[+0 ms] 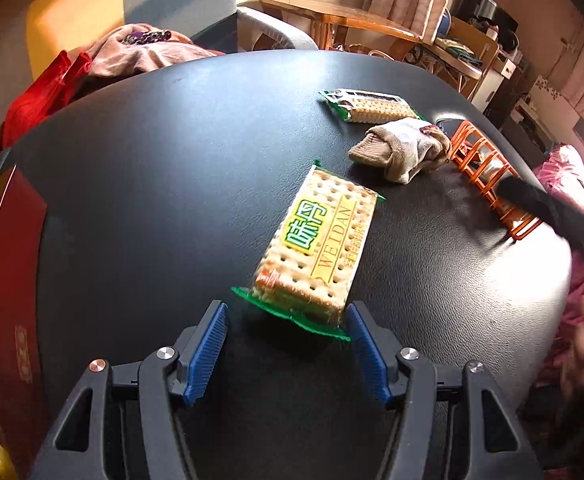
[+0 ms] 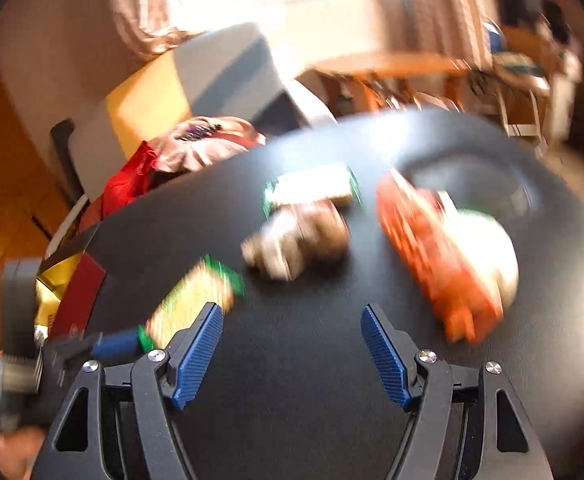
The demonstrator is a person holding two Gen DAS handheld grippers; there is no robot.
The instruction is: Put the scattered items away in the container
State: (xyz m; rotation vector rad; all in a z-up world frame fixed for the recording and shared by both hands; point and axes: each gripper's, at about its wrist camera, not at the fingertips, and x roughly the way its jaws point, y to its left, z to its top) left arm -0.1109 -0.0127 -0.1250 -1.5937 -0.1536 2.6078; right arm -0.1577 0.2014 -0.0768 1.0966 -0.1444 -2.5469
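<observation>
A cracker pack (image 1: pixel 317 246) with green ends lies on the black table (image 1: pixel 172 184), its near end between my left gripper's (image 1: pixel 287 312) open blue pads. A second cracker pack (image 1: pixel 369 106) lies farther back, with a rolled beige sock (image 1: pixel 401 148) in front of it. An orange wire basket (image 1: pixel 487 176) stands at the right. The right wrist view is blurred: my right gripper (image 2: pixel 292 314) is open and empty above the table, with the near pack (image 2: pixel 194 300) at its left, the sock (image 2: pixel 292 240) ahead and the basket (image 2: pixel 431 256) at the right holding something white.
A red and gold box (image 1: pixel 8 300) lies at the table's left edge. Red and pink clothes (image 1: pixel 132 52) are heaped behind the table. A wooden table (image 1: pixel 331 16) and clutter stand in the background. Pink fabric (image 1: pixel 571 184) is at the right.
</observation>
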